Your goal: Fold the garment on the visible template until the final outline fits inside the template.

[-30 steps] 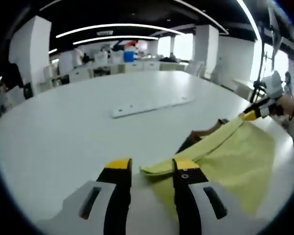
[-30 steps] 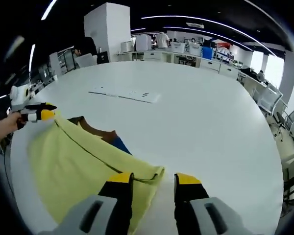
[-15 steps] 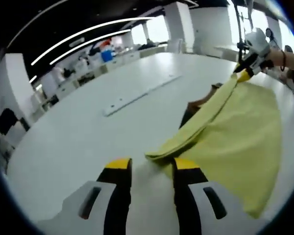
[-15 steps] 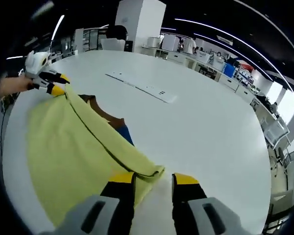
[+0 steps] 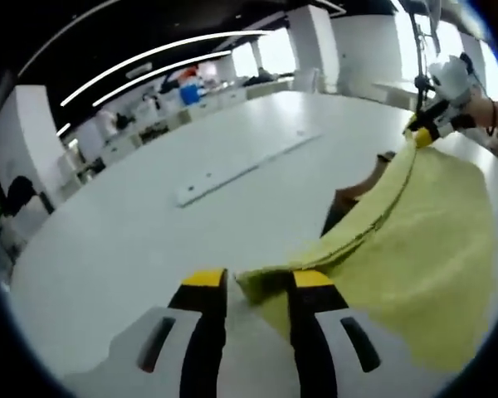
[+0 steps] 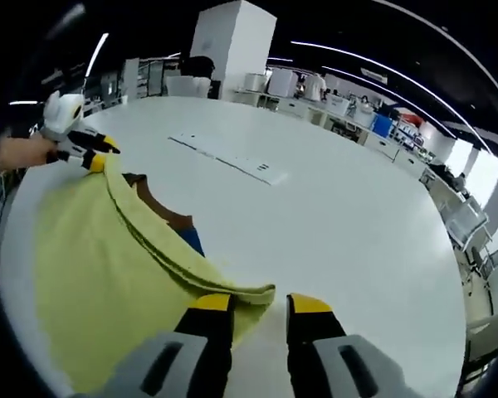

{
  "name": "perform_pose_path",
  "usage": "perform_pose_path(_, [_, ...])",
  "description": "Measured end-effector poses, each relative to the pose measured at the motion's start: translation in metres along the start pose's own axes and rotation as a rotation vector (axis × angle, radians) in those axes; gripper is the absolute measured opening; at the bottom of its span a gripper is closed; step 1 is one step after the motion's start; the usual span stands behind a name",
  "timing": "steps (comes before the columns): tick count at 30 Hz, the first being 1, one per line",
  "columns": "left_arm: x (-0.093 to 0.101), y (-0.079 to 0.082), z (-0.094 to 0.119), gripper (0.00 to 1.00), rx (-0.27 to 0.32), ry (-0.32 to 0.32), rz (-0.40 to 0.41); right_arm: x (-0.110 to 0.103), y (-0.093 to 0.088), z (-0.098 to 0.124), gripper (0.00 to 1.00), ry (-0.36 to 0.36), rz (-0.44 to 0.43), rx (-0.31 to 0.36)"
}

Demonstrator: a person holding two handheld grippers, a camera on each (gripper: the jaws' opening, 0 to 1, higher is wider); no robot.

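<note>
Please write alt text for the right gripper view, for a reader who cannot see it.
A yellow garment is stretched between two grippers over a large white table; the right gripper pinches one corner in the foreground and the left gripper holds the far corner. Brown and blue cloth shows beneath its edge.

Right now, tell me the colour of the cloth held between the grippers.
Pale yellow cloth, clearest in the right gripper view.
</note>
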State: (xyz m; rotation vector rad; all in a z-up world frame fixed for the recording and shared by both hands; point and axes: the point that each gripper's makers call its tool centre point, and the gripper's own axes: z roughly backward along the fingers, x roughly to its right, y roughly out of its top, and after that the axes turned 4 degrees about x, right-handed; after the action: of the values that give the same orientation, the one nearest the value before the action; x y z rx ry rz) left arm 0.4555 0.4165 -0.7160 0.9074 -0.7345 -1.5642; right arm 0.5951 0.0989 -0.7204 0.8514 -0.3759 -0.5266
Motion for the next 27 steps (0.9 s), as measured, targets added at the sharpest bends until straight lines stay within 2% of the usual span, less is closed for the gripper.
perform_pose_path(5, [-0.004,0.001,-0.006,0.24,0.019,0.018,0.109,0.005,0.000,-0.008,0.16,-0.016,-0.068,0.014])
perform_pose_path(12, [-0.009,0.001,-0.008,0.25,0.015,0.049,0.115,0.001,-0.001,-0.007,0.16,-0.042,-0.117,0.011])
perform_pose_path(16, [-0.015,0.001,-0.006,0.33,-0.003,0.098,0.100,0.001,-0.001,-0.007,0.16,-0.046,-0.136,0.006])
perform_pose_path(19, [-0.019,-0.001,-0.004,0.29,-0.020,0.123,0.095,0.003,-0.002,-0.007,0.18,-0.058,-0.179,0.007])
perform_pose_path(22, [-0.021,-0.003,-0.002,0.27,-0.025,0.129,0.099,0.000,-0.002,-0.006,0.18,-0.062,-0.182,0.005])
perform_pose_path(25, [-0.024,-0.004,0.003,0.30,-0.027,0.131,0.128,-0.001,-0.003,-0.002,0.22,-0.077,-0.218,0.003])
perform_pose_path(27, [-0.024,-0.002,0.007,0.32,-0.020,0.125,0.139,-0.003,-0.002,0.002,0.29,-0.076,-0.246,0.006])
